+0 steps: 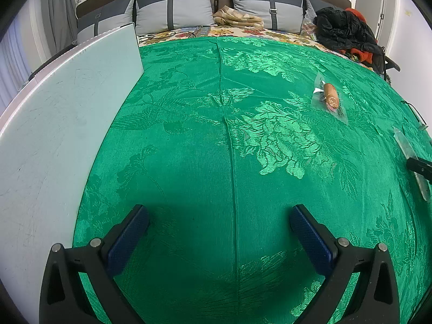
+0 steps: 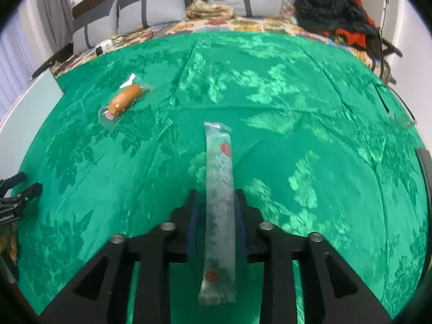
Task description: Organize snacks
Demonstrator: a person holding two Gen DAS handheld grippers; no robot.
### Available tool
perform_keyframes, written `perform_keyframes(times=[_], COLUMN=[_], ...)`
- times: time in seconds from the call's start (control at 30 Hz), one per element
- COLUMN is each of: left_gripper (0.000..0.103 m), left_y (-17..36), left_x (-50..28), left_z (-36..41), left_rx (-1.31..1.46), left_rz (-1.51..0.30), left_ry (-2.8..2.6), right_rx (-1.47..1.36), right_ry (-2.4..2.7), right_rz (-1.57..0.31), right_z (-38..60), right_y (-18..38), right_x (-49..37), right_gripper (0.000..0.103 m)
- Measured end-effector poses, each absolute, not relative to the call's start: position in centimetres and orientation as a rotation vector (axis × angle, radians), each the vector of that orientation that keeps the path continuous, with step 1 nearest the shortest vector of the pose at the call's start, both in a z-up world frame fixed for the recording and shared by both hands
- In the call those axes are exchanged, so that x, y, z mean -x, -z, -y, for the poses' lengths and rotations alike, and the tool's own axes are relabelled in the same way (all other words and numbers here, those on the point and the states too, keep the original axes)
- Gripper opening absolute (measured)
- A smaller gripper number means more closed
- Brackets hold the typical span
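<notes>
Right gripper [image 2: 218, 216] is clamped tight on a long clear plastic snack stick [image 2: 218, 189], its long axis pointing straight ahead past the fingers over the shiny green floral cloth [image 2: 297, 94]. Left gripper [image 1: 218, 232] gapes wide, holding nothing. A plump wrapped sausage [image 2: 124, 99] lies diagonally, well apart.

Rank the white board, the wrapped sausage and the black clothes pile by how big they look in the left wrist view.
1. White board, by far the largest.
2. Black clothes pile.
3. Wrapped sausage, the smallest.
The pile lies farther back, so its real size may be greater than it looks.
</notes>
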State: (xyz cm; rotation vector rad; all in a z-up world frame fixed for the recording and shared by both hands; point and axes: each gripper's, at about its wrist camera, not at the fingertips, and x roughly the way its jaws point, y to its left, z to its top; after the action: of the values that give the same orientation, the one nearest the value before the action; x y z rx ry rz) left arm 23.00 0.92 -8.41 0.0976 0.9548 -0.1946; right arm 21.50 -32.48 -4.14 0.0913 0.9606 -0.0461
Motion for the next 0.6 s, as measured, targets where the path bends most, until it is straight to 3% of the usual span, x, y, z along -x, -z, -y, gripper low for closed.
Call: perform_keyframes(times=[0.17,0.33,0.6], left_gripper=[0.103,0.103,0.103], left_y=[8.4,8.4,8.4], left_x=[-23.0,-23.0,-23.0], left_z=[-0.9,-0.9,-0.9], left_rx=[-0.097,-0.098,-0.098], left_rz=[-0.955,-0.955,-0.955], left_ry=[0.195,0.194,0.194], right_rx=[-0.031,-0.025,-0.011], right_ry=[0.050,0.036,0.038], right_rz=[-0.904,-0.911,-0.914], right_z=[31.2,30.7,30.0], right_y=[5.2,5.4,5.5], right_x=[-22.1,-22.2,-21.8], right_gripper=[0.060,0.071,0.073])
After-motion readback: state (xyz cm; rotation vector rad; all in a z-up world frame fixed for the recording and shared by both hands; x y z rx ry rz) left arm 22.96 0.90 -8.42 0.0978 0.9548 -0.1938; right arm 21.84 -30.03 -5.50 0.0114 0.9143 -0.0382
